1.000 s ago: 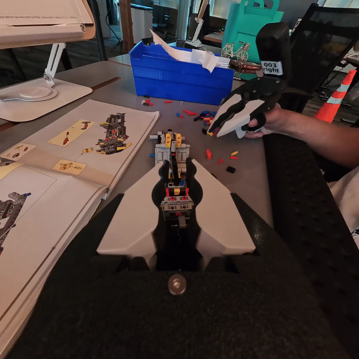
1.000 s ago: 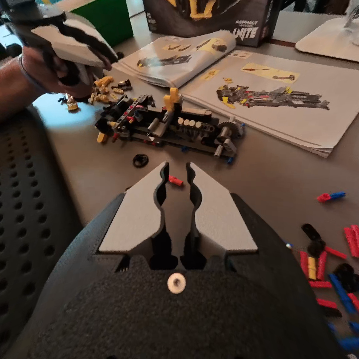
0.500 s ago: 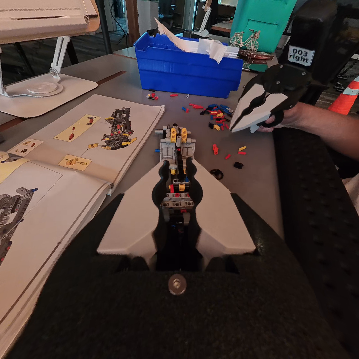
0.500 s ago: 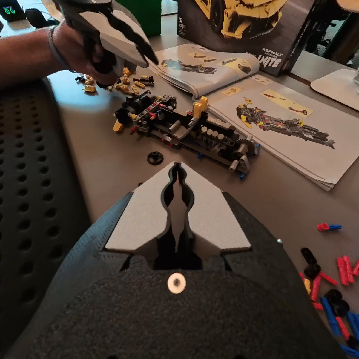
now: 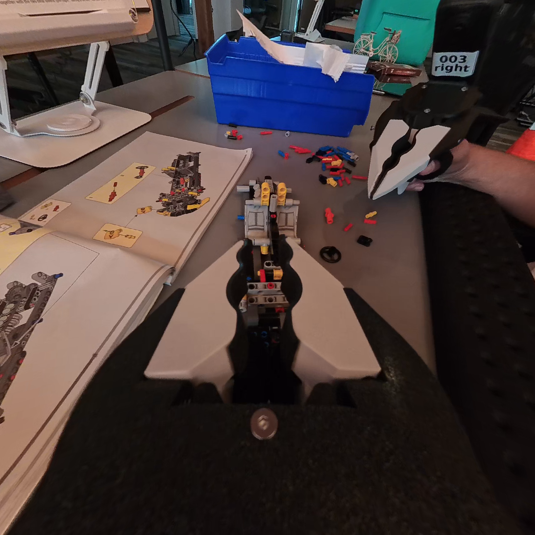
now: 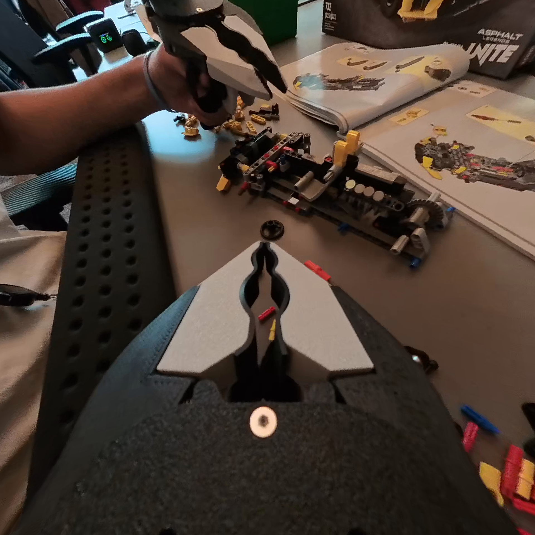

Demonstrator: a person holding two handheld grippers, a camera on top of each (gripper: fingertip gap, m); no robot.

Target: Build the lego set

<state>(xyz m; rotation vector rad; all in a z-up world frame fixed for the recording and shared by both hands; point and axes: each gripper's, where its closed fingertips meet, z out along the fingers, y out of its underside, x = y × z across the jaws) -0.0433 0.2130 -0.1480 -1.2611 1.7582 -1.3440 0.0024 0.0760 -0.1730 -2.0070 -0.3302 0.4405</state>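
The partly built black and grey lego chassis [image 5: 269, 214] with yellow parts lies on the grey table; it also shows in the right wrist view [image 6: 318, 185]. My left gripper [image 5: 266, 246] is open and empty, held in the air above the chassis's near end. In the right wrist view it [image 6: 278, 86] hangs over loose yellow pieces [image 6: 240, 121]. My right gripper [image 6: 264, 249] is shut with nothing visible between its tips, just short of a small black wheel piece [image 6: 271, 229]. In the left wrist view it [image 5: 373, 194] hovers right of the chassis.
An open instruction book [image 5: 162, 202] lies left of the chassis. A blue bin [image 5: 289, 95] stands behind, with loose red, blue and yellow pins [image 5: 333, 162] in front of it. The set's box [image 6: 434, 20] is at the back. A black perforated surface [image 5: 477, 289] borders the table's right edge. Tip to tip, the grippers are about 15 cm apart.
My right gripper has gone from open to shut and has drawn back from the red pin near its tips. My left gripper has lifted higher above the chassis.
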